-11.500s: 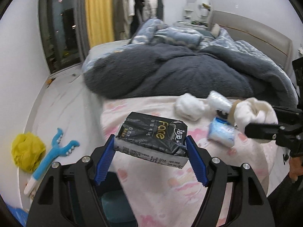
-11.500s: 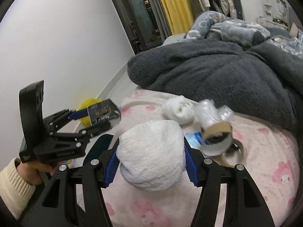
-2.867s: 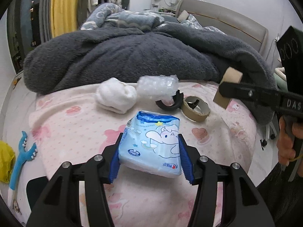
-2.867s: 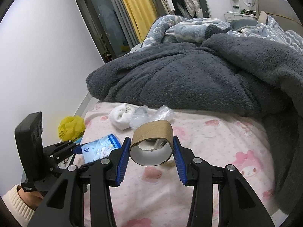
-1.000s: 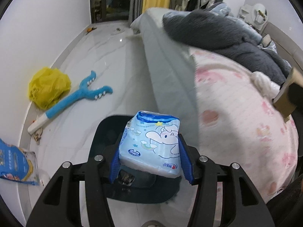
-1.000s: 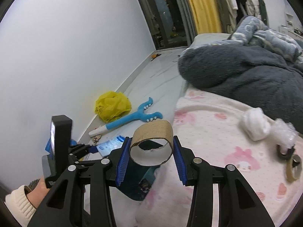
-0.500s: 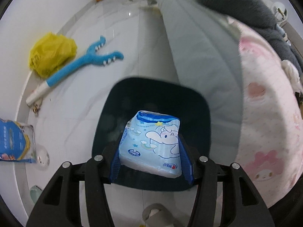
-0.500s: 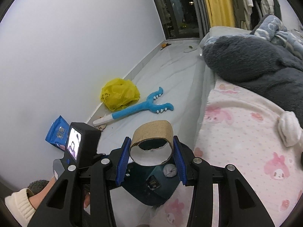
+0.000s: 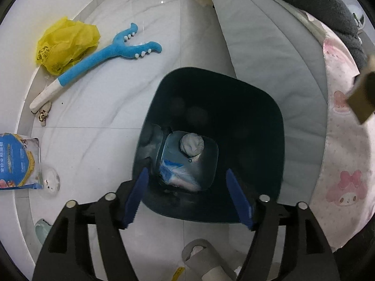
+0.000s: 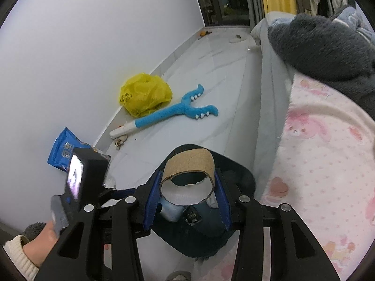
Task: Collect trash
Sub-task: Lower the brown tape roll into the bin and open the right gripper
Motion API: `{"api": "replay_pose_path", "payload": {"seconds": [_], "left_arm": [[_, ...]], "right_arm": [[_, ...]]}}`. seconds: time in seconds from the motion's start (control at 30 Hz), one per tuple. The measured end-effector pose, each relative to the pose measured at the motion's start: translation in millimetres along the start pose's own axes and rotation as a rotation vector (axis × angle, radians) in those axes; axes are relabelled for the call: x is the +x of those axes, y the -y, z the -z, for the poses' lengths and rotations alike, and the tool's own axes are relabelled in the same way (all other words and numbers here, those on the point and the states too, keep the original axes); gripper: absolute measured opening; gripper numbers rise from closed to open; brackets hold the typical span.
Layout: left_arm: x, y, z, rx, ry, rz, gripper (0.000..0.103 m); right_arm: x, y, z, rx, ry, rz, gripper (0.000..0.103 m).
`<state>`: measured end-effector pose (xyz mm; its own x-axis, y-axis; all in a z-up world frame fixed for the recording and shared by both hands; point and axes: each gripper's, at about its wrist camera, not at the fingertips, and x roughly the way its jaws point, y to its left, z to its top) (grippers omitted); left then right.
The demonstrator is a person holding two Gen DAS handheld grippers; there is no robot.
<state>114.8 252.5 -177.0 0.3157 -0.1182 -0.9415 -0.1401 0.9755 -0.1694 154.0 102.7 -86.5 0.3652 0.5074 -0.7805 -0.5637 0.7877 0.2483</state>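
A dark teal trash bin (image 9: pixel 253 126) stands on the white floor beside the bed. My left gripper (image 9: pixel 187 194) is open and empty right over the bin's near rim. The blue tissue pack (image 9: pixel 178 175) lies at the bin's bottom next to a white tissue wad (image 9: pixel 191 144). My right gripper (image 10: pixel 186 196) is shut on a cardboard tape roll (image 10: pixel 188 171) and holds it above the bin (image 10: pixel 243 178). The roll's edge also shows at the right of the left wrist view (image 9: pixel 362 98).
On the floor by the wall lie a yellow plastic bag (image 9: pixel 65 44), a blue plush toy (image 9: pixel 103 56) and a blue snack bag (image 9: pixel 17 161). The bed with its pink sheet (image 9: pixel 339 140) and grey blanket (image 10: pixel 328 46) is to the right.
My left gripper has opened and the blue tissue pack has dropped into the bin. My right gripper has moved over the bin with the cardboard roll.
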Motion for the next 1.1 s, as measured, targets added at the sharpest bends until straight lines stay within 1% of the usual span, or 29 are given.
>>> {"api": "replay_pose_path", "payload": {"seconds": [0.17,0.3,0.57,0.7,0.93,1.1], "left_arm": [[-17,-12,2,-0.012,0.057,0.012,0.074],[-35,-18,3,-0.006,0.123,0.017,0.074],[-78,-24,5,0.035,0.314,0.01,0.074],[-94,-31,7,0.034,0.379,0.019,0.072],[-113,-43,10,0.016,0.452,0.046,0.067],[-126,-41,11,0.034,0.496,0.058,0.06]], "right_arm": [[23,-4,3,0.012,-0.049,0.001,0.045],[42,-12,7,0.005,-0.095,0.009,0.045],[76,-25,18,-0.004,-0.172,0.025,0.045],[94,-27,25,-0.008,-0.213,0.039,0.045],[119,-27,36,-0.003,-0.28,0.06,0.045],[132,-24,45,-0.014,-0.319,0.082,0.045]]}}
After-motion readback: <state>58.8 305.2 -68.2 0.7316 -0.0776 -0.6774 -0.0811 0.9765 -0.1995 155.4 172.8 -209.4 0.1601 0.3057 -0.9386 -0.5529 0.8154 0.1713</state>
